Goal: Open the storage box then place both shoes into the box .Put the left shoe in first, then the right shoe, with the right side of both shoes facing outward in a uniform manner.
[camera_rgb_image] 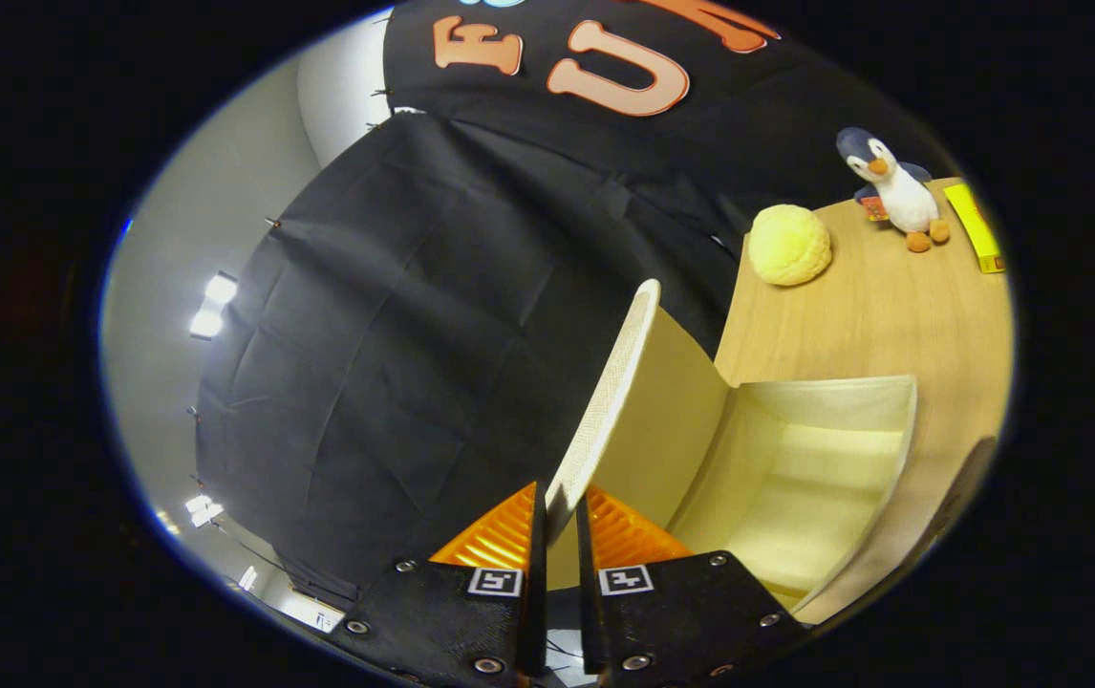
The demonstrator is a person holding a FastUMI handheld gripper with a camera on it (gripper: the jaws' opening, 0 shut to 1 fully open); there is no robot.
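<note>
My gripper point(559, 511) is shut on the front edge of the storage box's lid point(610, 387), both fingers pressing on it from either side. The cream lid is lifted and stands raised, running away from my fingers. Beyond and beside the lid, the storage box point(877, 459) lies open, and the part of its pale inside that I can see holds nothing. The whole view is tilted.
The box stands on a light wooden table point(877, 306). Farther back on it lie a round yellow plush point(789, 245), a penguin toy point(894, 186) and a flat yellow item point(976, 227). A dark curved shape point(963, 487) sits past the box. Black cloth hangs behind.
</note>
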